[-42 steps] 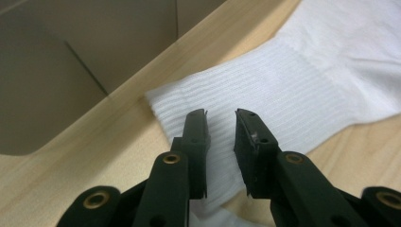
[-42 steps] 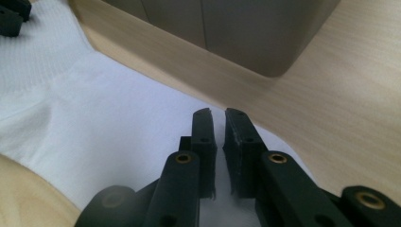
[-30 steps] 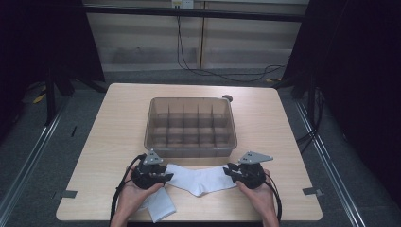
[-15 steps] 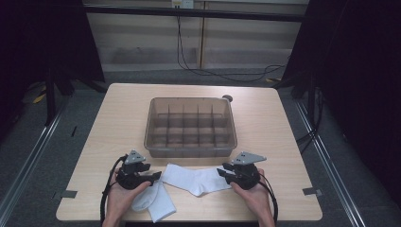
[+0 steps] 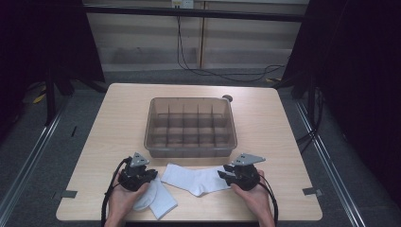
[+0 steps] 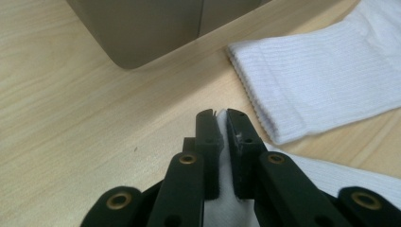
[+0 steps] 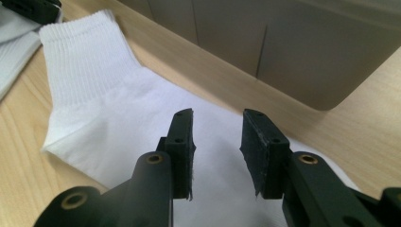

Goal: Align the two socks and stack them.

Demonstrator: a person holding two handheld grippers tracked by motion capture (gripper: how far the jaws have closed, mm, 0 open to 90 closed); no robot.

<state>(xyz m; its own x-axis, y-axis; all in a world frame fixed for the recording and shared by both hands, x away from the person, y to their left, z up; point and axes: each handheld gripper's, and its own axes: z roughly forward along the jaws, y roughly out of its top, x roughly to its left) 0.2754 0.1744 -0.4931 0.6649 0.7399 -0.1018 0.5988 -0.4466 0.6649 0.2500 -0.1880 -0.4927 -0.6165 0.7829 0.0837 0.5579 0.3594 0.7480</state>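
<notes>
Two white socks lie before a divided plastic bin (image 5: 191,126). The left gripper (image 6: 218,124) has just closed, pinching the nearer sock (image 5: 158,201); the right gripper (image 7: 217,137) hovers half-open over the flat sock (image 5: 196,178), holding nothing. Soft, light and limp, each looks best pinched at its ribbed cuff (image 6: 302,80).

the high view looks forward and down over the whole desk (image 5: 265,123) from the person's side. each gripper view rides close above the desk, facing the white sock (image 6: 326,80) and the bin's wall (image 7: 293,42), which both share.
</notes>
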